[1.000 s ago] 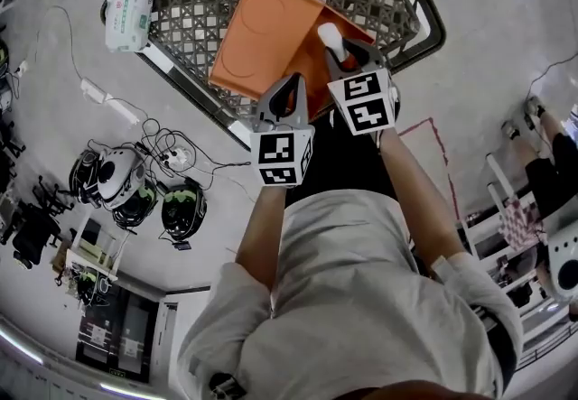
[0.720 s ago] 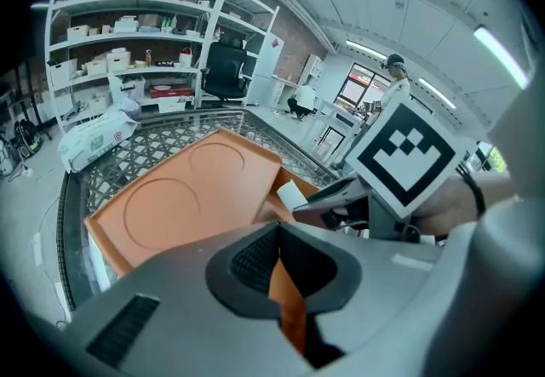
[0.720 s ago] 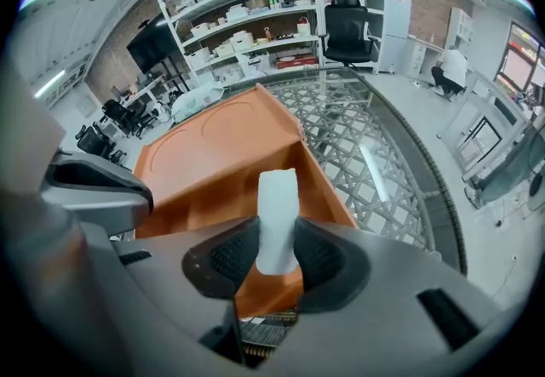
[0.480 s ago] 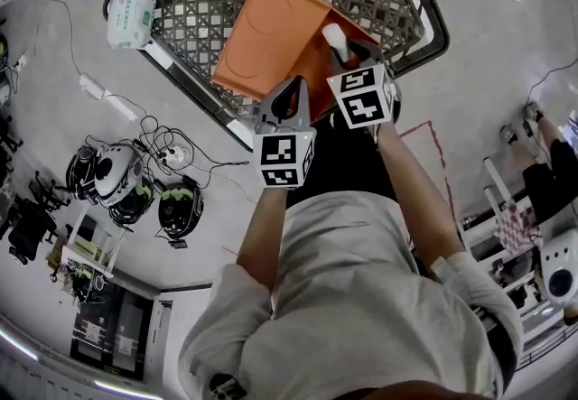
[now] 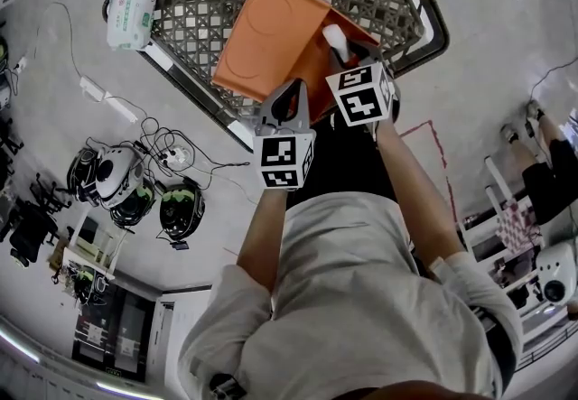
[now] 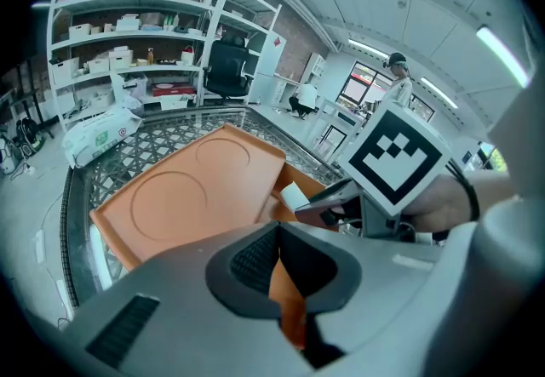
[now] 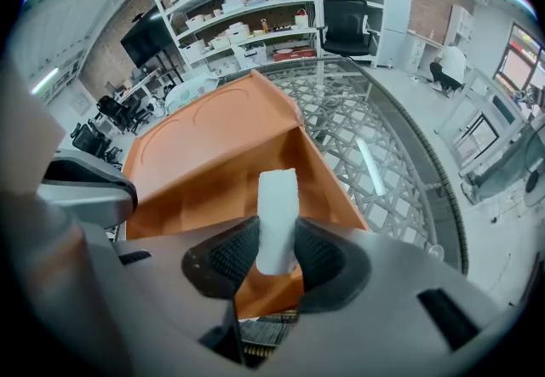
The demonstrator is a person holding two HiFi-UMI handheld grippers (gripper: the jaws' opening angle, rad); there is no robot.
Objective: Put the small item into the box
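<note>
My left gripper (image 5: 287, 98) is clamped on the near wall of the box (image 5: 269, 39), steadying it, while my right gripper (image 5: 350, 53) pinches the item (image 7: 277, 212) just above the box's opening, so I judge the drop is next: lower a little, then part the jaws.

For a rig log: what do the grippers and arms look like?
The left gripper and right gripper are grey with black ribbed pads; each carries a white cube with black square markers. The person wears a pale shirt, sleeves pushed up.
</note>
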